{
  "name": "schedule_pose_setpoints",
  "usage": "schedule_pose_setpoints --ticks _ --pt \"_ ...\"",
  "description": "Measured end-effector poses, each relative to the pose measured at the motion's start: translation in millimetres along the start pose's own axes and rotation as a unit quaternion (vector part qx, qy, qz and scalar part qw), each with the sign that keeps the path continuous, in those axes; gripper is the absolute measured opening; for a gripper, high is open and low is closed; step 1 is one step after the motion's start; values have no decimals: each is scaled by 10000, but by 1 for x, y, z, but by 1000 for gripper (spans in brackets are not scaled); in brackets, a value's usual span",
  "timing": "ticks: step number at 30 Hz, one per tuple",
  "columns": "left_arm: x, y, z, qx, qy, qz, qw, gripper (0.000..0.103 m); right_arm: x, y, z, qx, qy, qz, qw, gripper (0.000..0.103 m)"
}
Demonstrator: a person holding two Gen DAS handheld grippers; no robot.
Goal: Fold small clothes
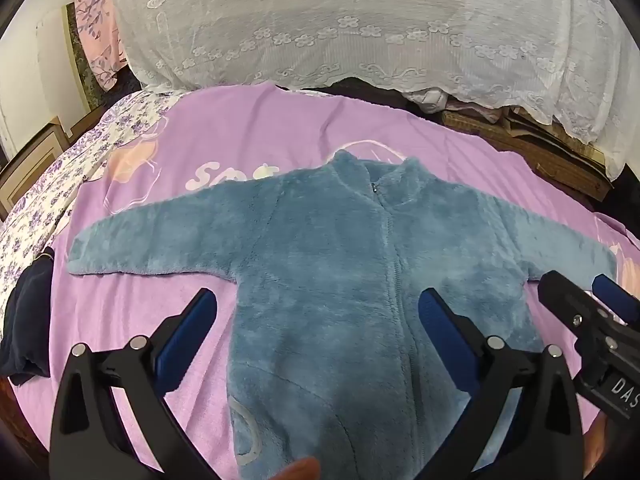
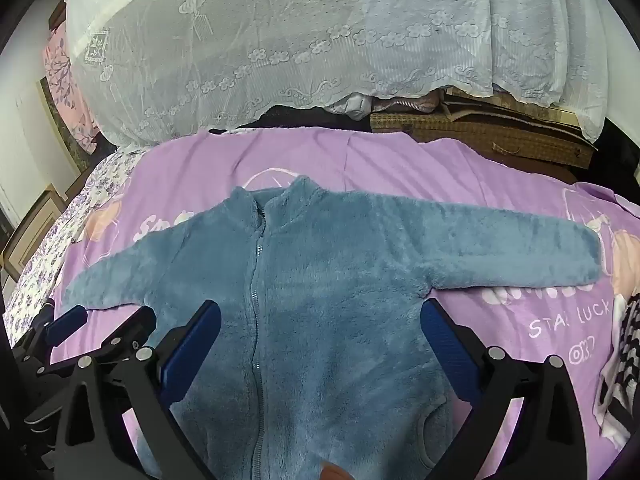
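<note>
No fold shows yet: from the left wrist, the blue fleece zip jacket (image 1: 340, 280) lies flat on the purple blanket (image 1: 248, 136), sleeves spread, left gripper (image 1: 318, 312) agape above its body. From the right wrist, the right gripper (image 2: 320, 320) hangs likewise apart over the chest.

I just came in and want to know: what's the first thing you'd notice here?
The fluffy blue jacket, zipped up, lies flat with both sleeves spread wide on the purple blanket. Behind it rises a big mound under a white lace cloth. Up close, the left tool and right tool hang open over the jacket.
</note>
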State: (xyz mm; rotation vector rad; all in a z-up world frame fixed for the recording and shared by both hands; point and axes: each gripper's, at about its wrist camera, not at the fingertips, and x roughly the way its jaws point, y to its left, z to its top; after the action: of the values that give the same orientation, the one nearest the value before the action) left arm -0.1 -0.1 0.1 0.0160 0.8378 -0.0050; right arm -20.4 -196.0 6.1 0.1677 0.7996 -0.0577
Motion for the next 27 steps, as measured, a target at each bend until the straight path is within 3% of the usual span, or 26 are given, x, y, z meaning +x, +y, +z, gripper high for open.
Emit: schedule_pose_setpoints --ticks 27 --pt "-4 -3 0 -29 2 -85 10000 98 -2 0 -4 4 -36 0 10000 100"
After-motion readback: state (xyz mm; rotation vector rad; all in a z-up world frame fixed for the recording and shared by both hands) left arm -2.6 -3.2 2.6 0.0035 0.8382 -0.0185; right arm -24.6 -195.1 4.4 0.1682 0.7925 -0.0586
